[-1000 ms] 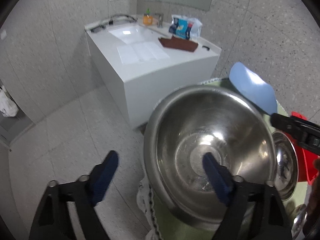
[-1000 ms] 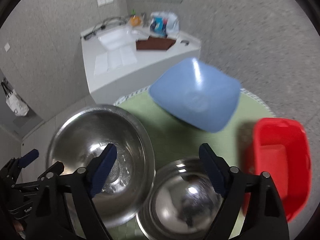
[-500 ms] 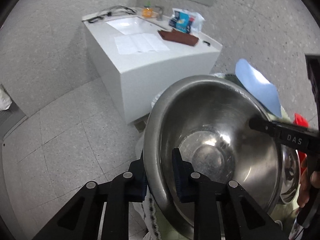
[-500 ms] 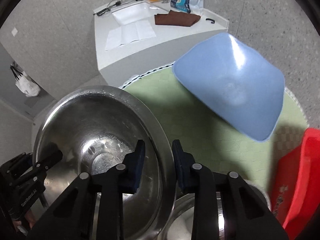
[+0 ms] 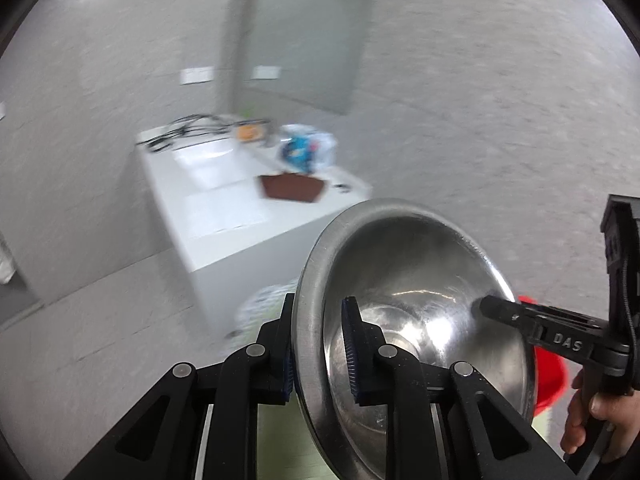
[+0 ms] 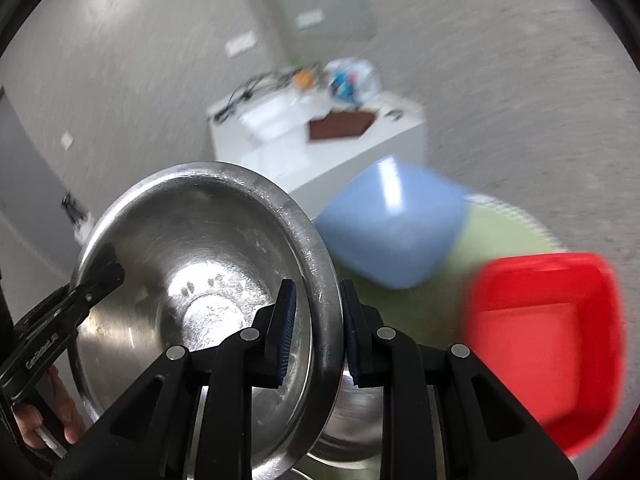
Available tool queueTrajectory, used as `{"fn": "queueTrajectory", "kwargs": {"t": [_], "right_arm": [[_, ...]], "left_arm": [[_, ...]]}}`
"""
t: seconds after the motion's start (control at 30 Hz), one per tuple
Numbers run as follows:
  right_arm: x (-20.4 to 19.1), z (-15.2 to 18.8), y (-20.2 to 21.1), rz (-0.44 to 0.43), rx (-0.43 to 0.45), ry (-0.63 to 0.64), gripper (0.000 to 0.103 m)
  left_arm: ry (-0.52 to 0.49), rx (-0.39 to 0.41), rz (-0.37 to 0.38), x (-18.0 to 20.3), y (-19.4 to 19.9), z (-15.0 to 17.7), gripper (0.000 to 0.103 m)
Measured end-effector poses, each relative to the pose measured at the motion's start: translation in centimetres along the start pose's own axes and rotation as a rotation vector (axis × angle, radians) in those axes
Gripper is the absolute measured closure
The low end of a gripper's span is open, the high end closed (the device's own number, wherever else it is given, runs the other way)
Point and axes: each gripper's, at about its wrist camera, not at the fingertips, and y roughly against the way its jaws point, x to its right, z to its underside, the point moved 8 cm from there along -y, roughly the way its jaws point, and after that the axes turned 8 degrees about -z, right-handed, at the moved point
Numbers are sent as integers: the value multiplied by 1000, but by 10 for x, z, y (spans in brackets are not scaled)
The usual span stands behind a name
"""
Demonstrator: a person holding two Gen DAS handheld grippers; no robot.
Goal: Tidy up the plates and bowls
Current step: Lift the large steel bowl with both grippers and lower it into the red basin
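Lifted since half a second ago, the large round stainless steel bowl (image 5: 416,304) now hangs tilted above the green mat (image 6: 500,240). The left gripper (image 5: 318,354) pinches one rim, the right gripper (image 6: 316,332) the opposite rim. Behind lie a blue square bowl (image 6: 392,228) and a red square bowl (image 6: 548,340).

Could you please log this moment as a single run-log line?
left gripper: shut on large steel bowl rim | right gripper: shut on opposite rim | bowl tilted
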Motion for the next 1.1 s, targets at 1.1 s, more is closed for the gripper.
{"fn": "queueTrajectory", "kwargs": {"t": [1.1], "right_arm": [[255,86,73,291,-46,-248,66]], "left_arm": [[-332,-281,109,309,-205,79,67]]}}
